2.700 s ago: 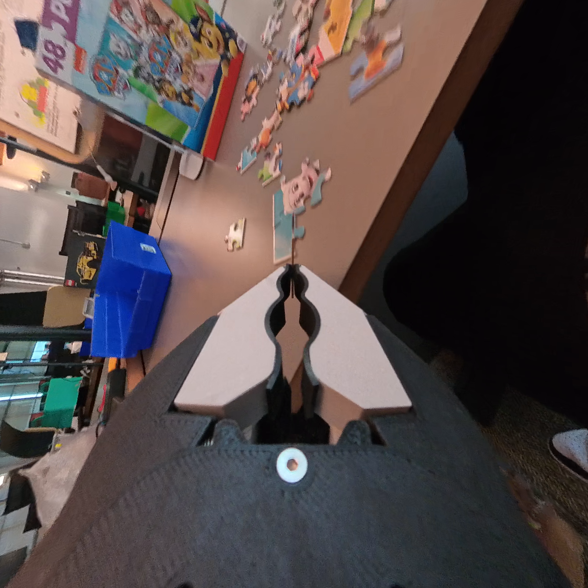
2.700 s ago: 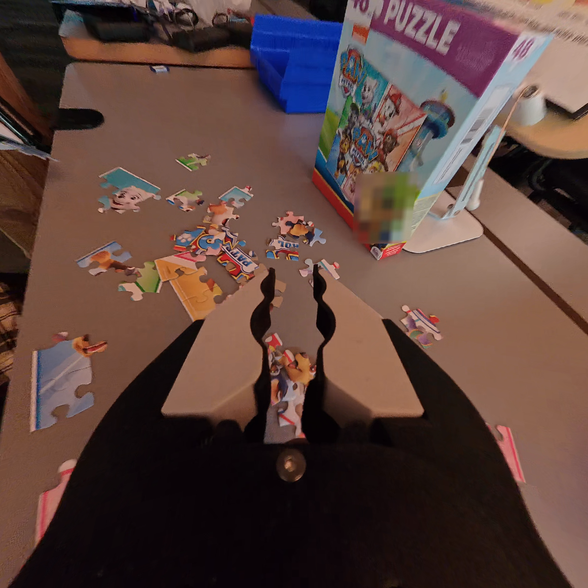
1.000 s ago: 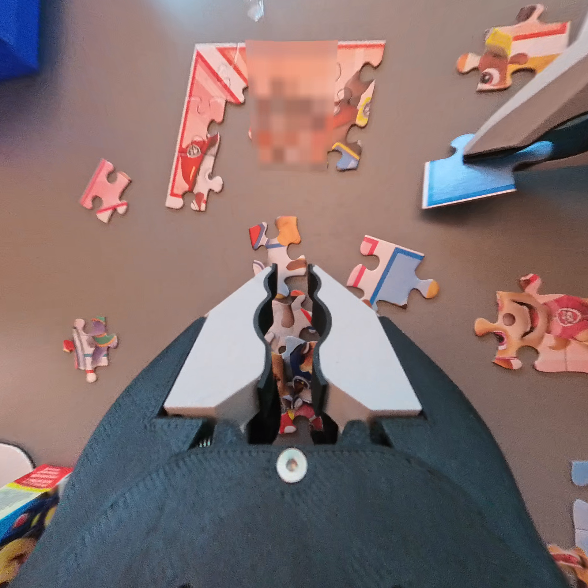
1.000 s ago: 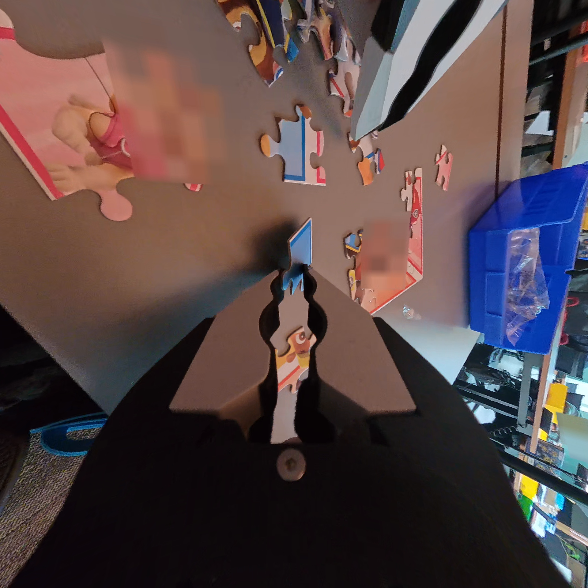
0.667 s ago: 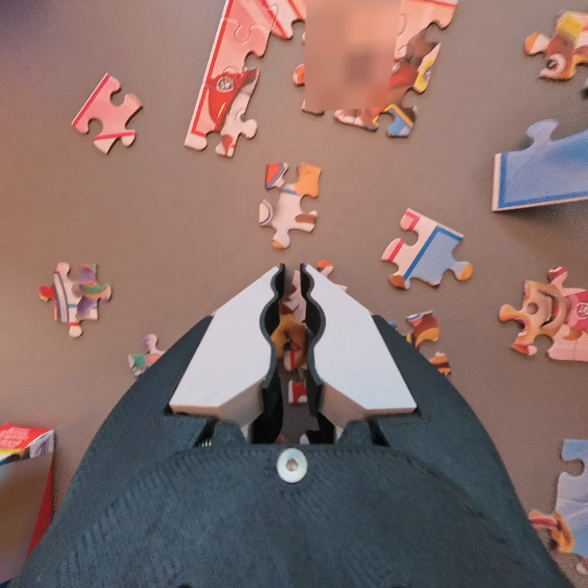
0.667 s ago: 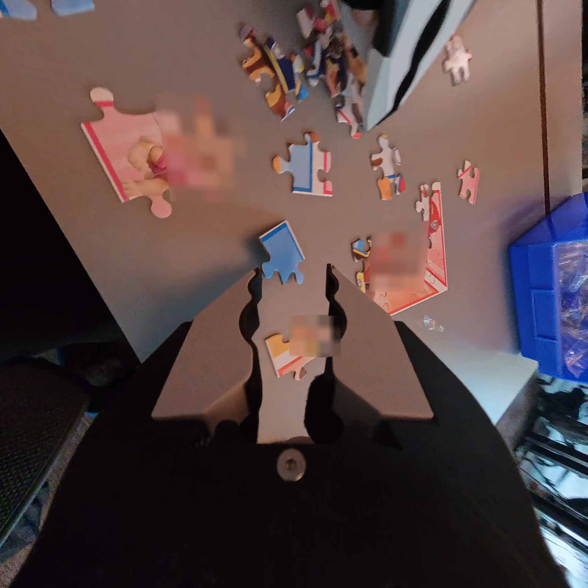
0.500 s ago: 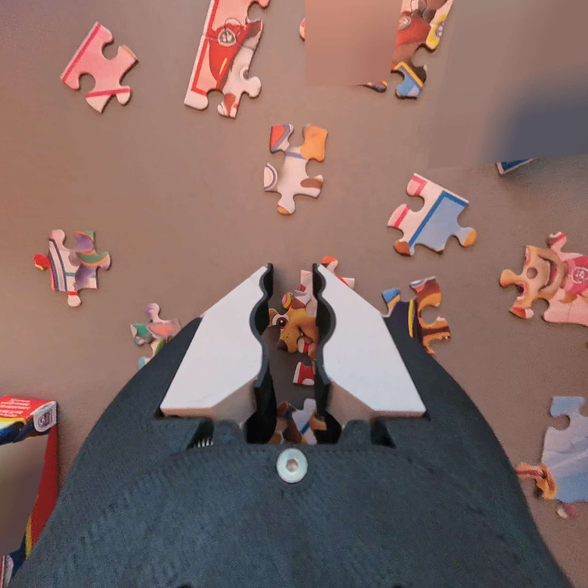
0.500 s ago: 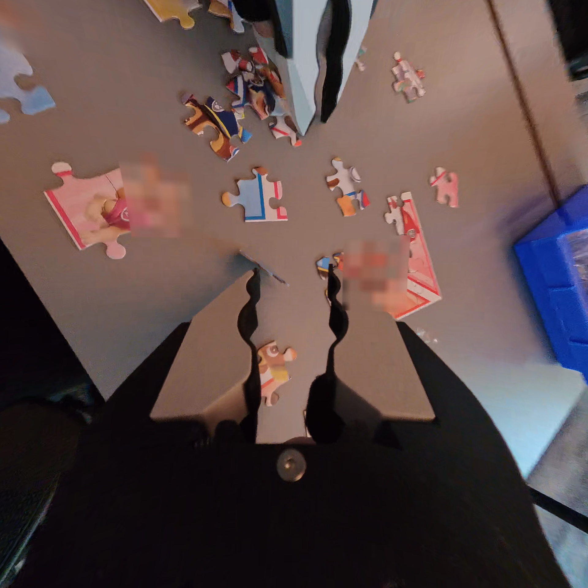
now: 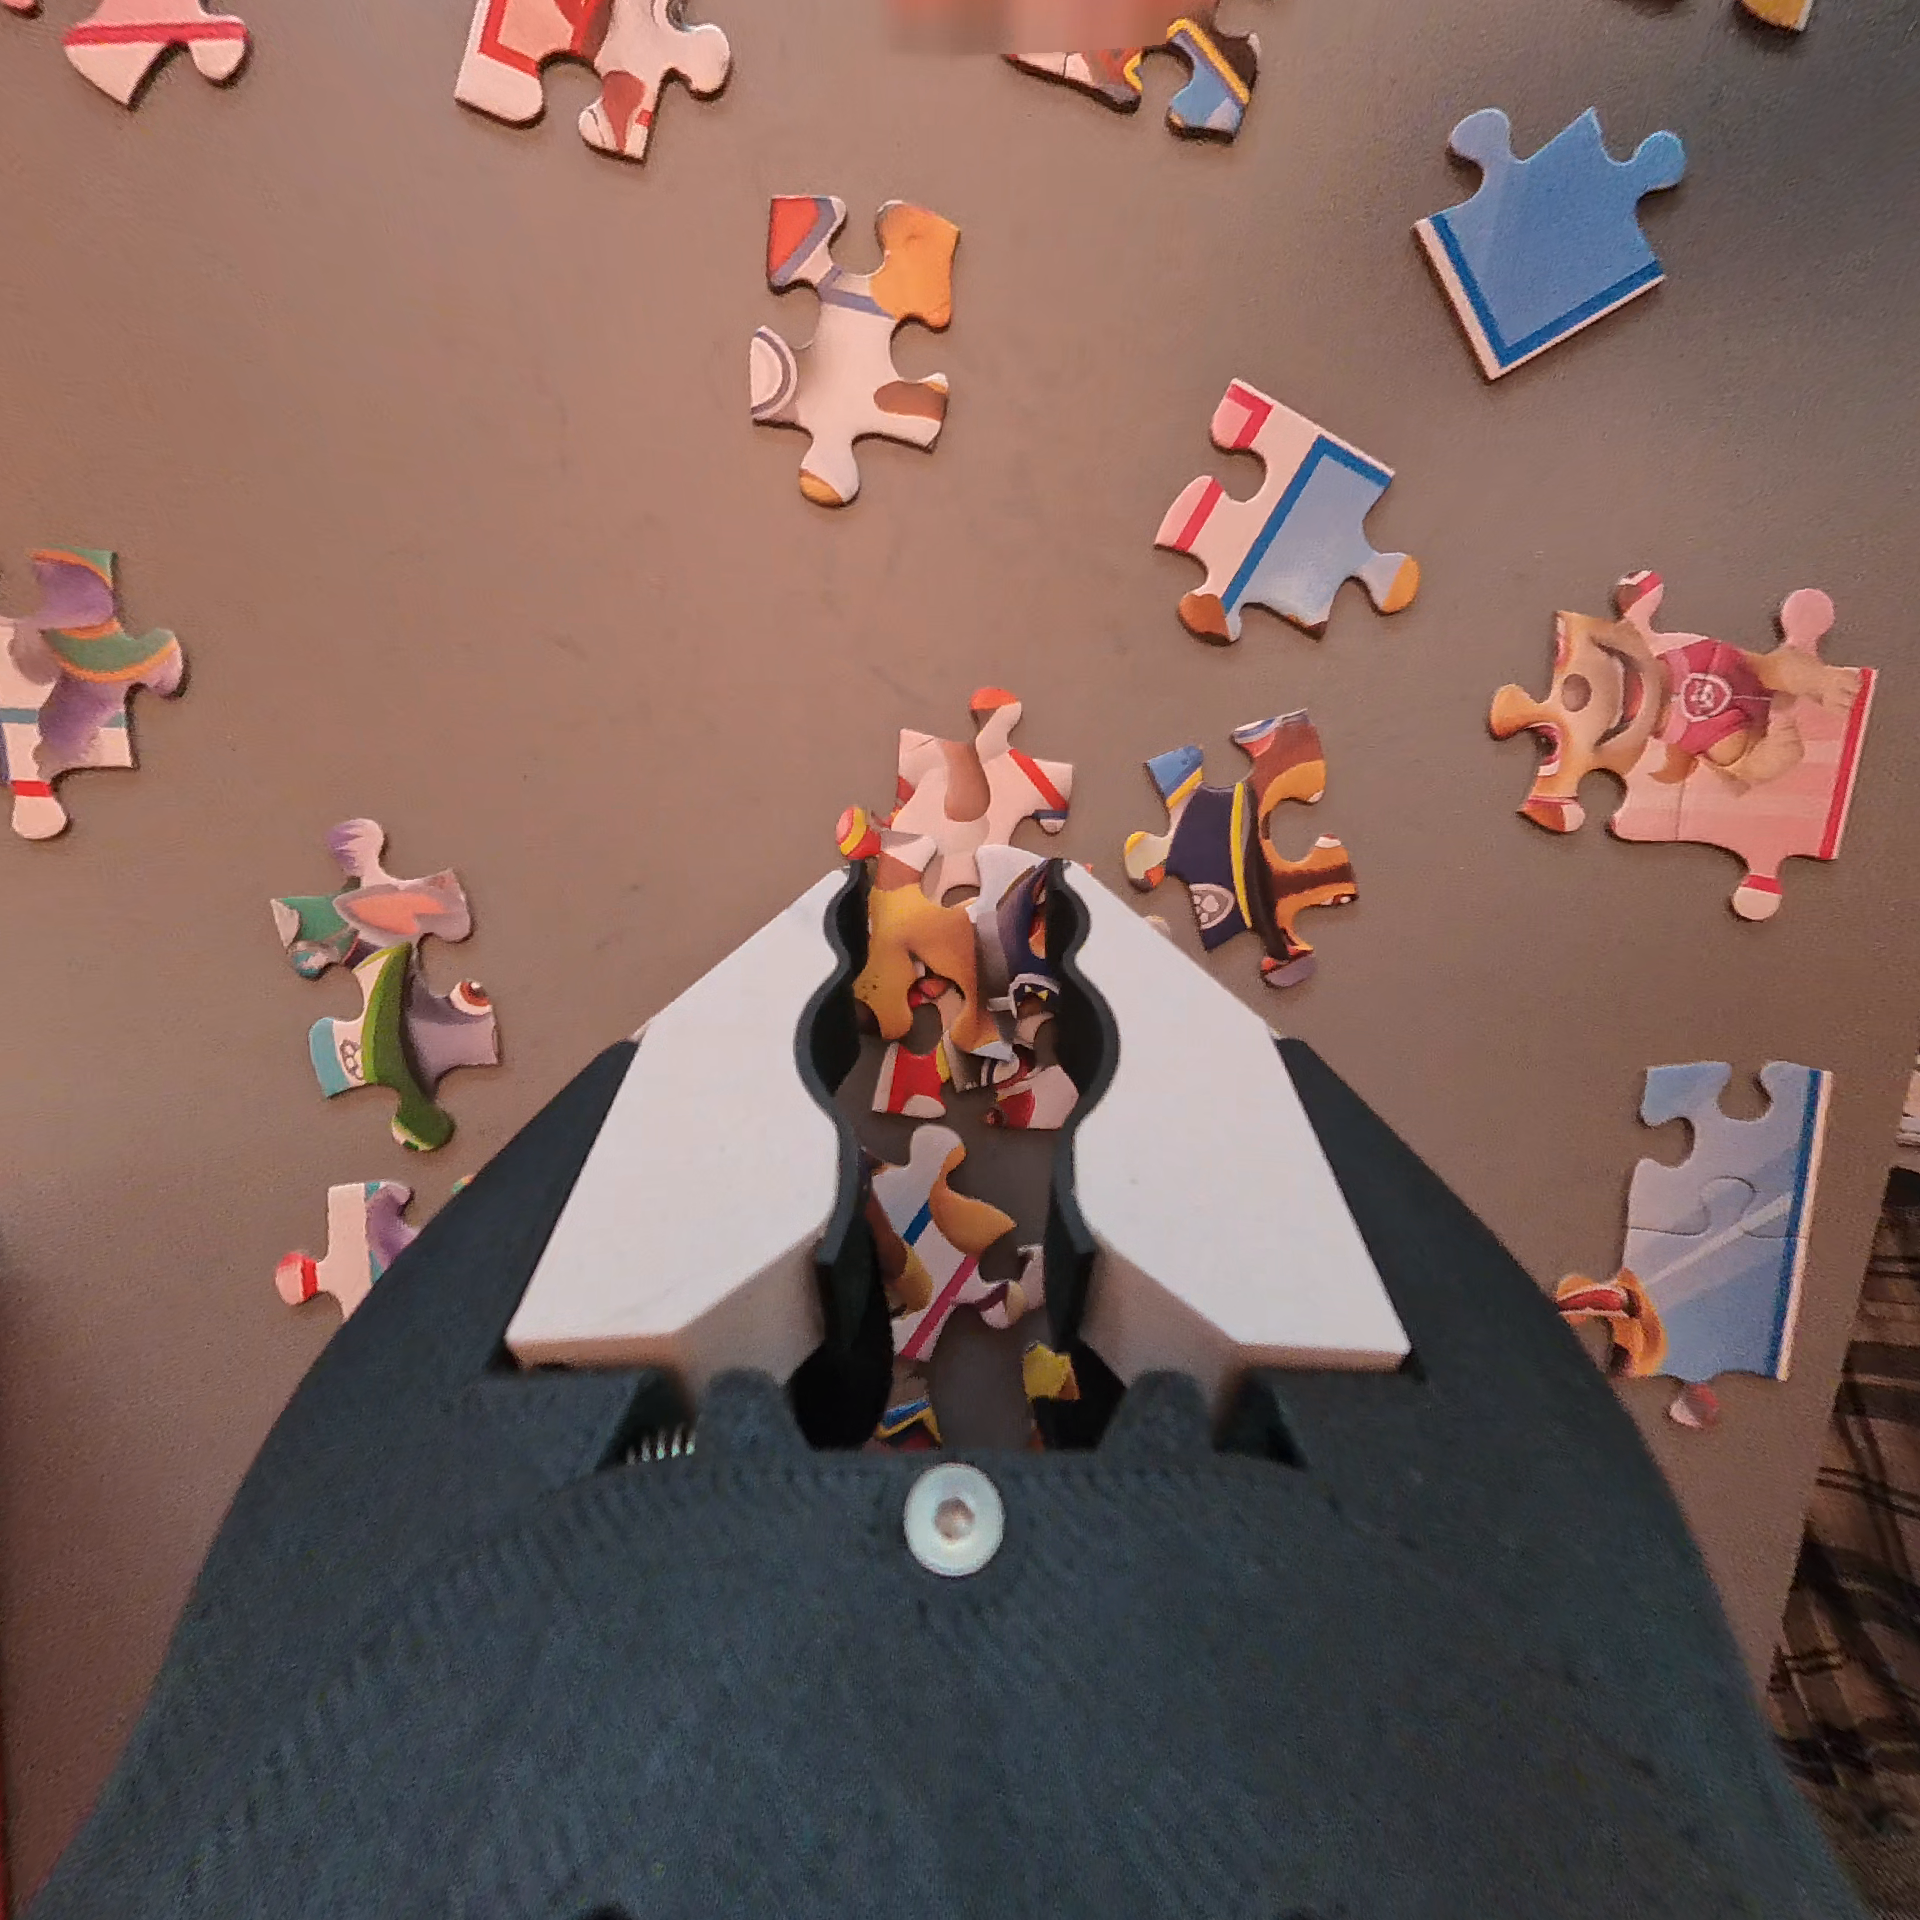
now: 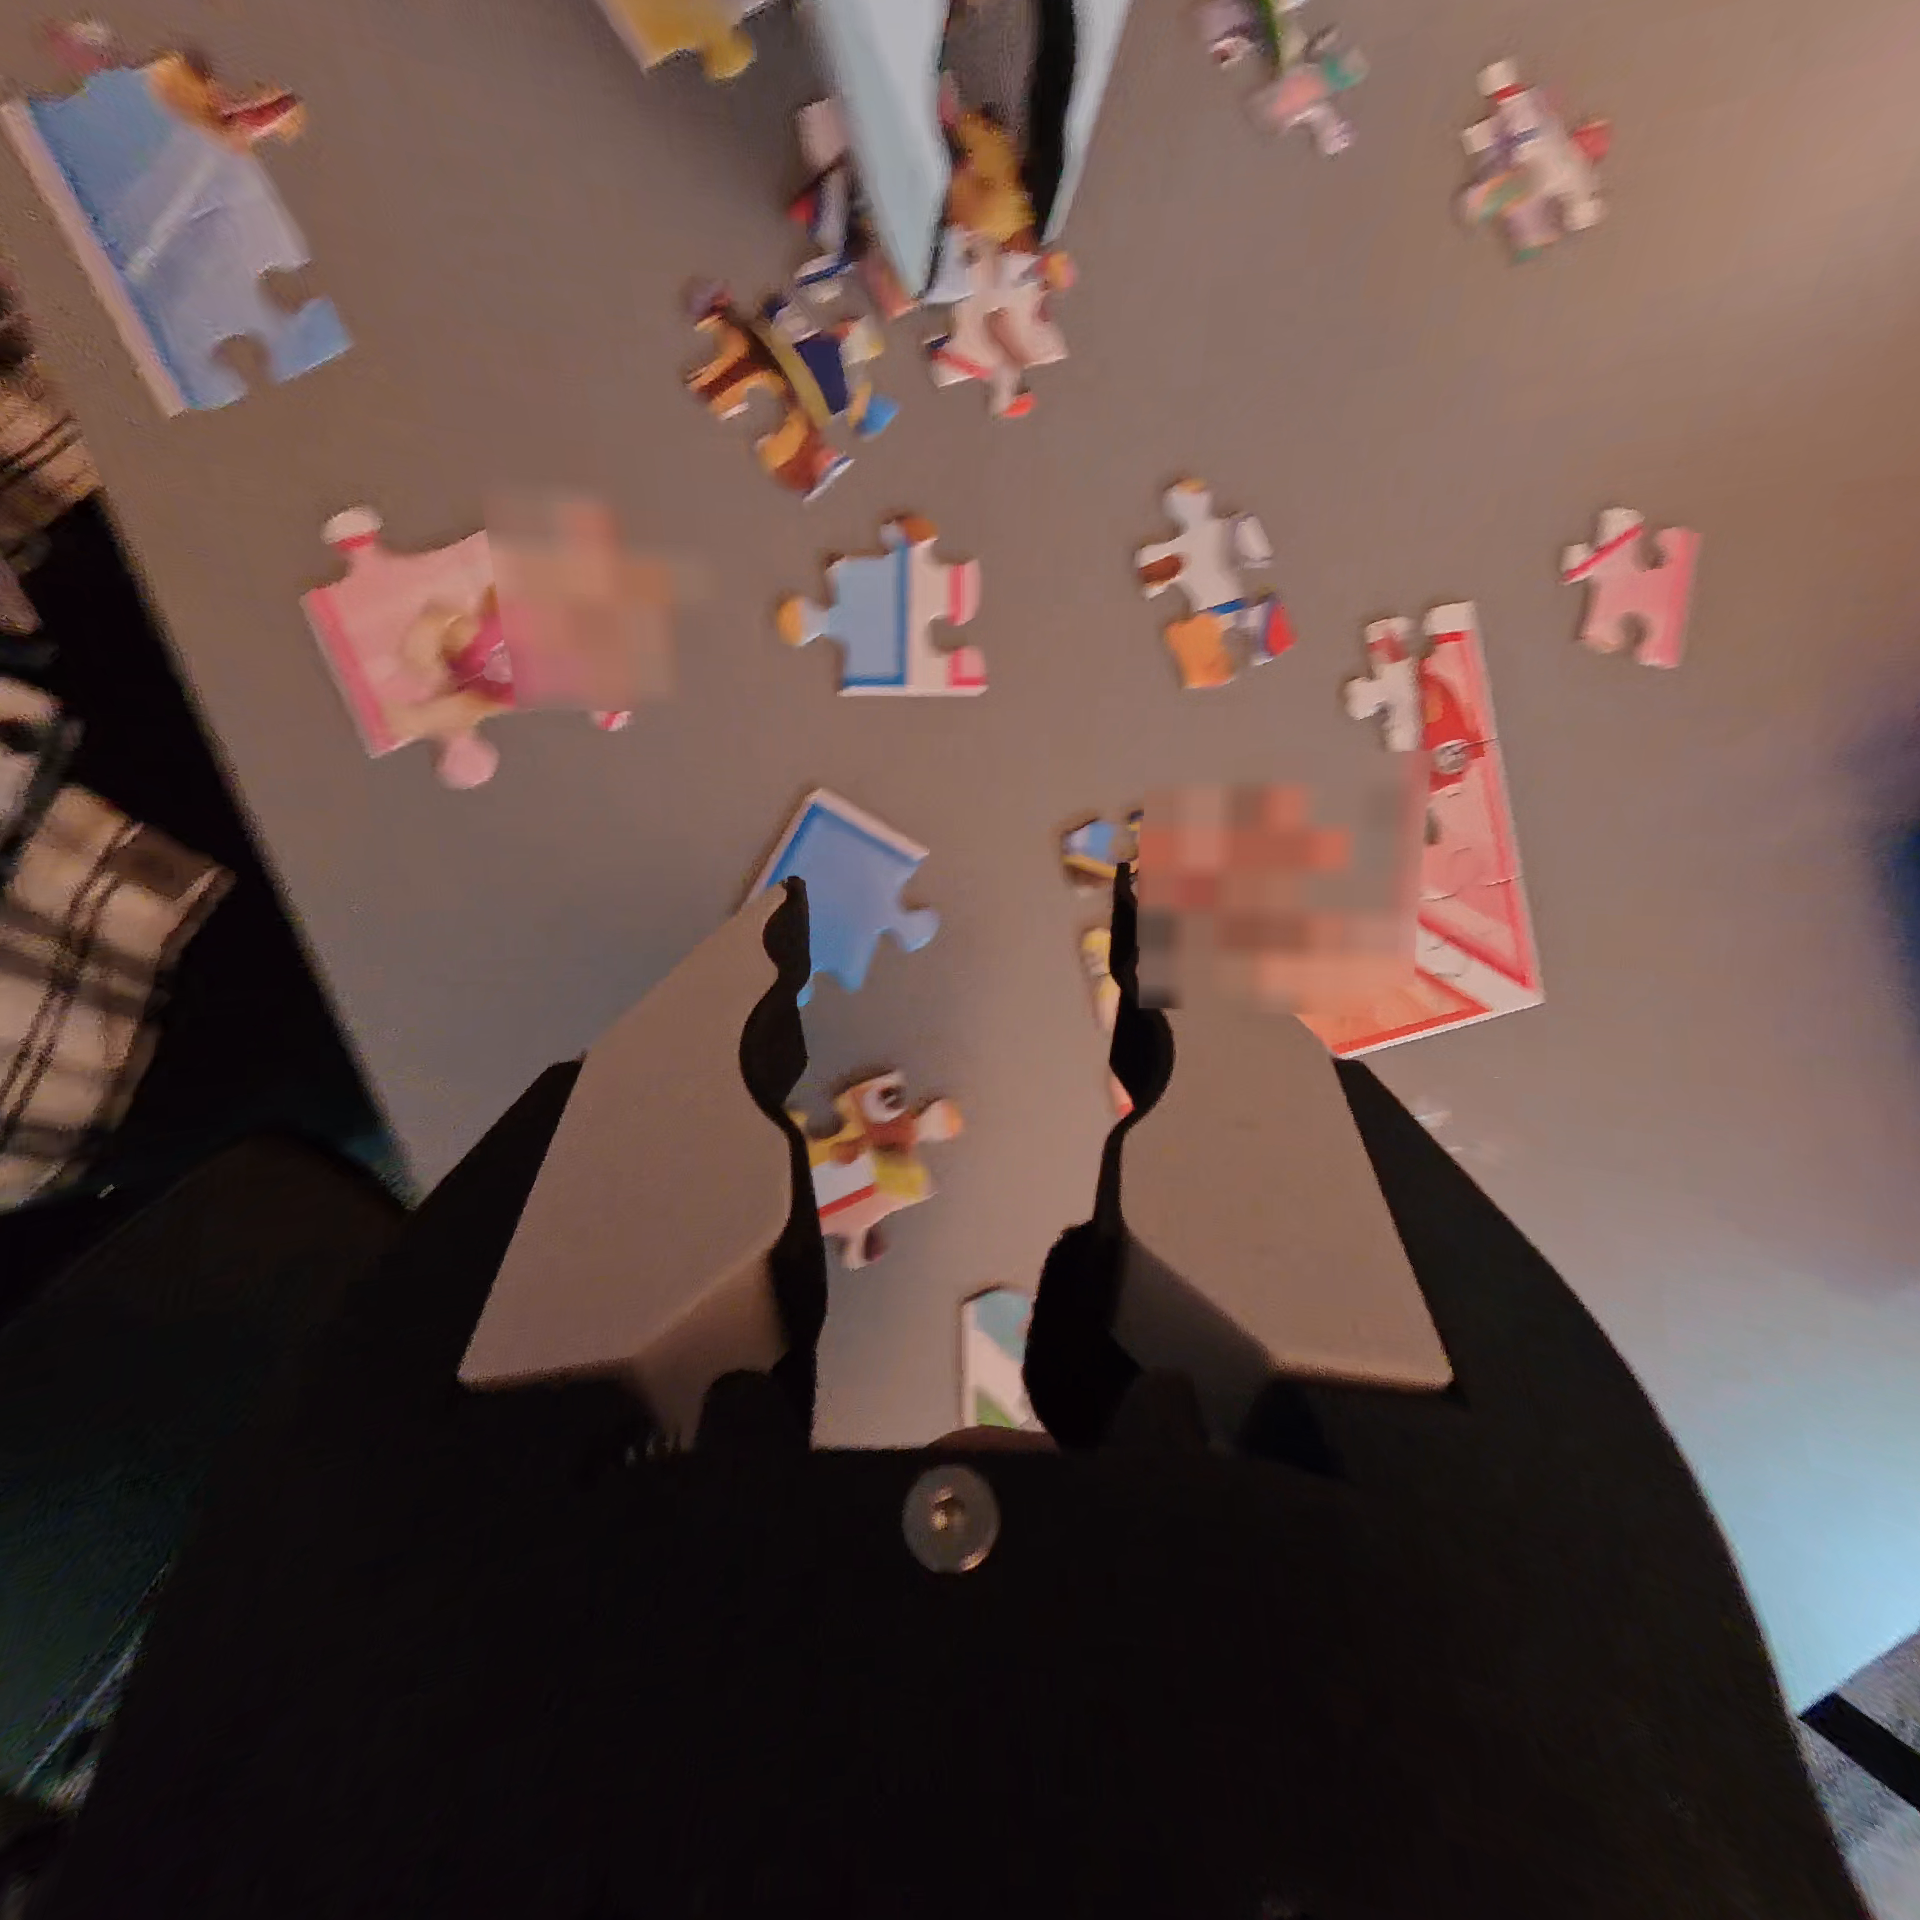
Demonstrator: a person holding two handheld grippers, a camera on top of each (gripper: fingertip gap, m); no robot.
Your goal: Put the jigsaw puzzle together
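Left wrist view: left gripper point(image 9: 954, 883) points down at grey table point(image 9: 499, 499), fingers parted w/ a narrow gap, gripping nothing. Landmark = yellow dog-face piece point(image 9: 920, 971), lying on table betw. the fingertips. Going L to R from it: green/purple piece point(image 9: 390, 982) well left; white/orange piece point(image 9: 852, 338) beyond it, apart; white/red piece point(image 9: 977, 790) touching its far edge; navy/orange piece point(image 9: 1242, 842) just right; light-blue piece w/ red stripe point(image 9: 1288, 520) farther right; solid blue corner piece point(image 9: 1548, 239) far right and beyond; pink pup section point(image 9: 1704, 738) at right edge.

Right wrist view: blurry. Right gripper point(image 10: 956, 894) wide open, empty, above table. Blue corner piece point(image 10: 852, 894) just beside left fingertip, partly behind it; small yellow pup piece point(image 10: 878, 1153) betw. fingers, nearer left one; red-bordered joined section point(image 10: 1465, 831) to right. Left gripper point(image 10: 982, 223) shows at top.
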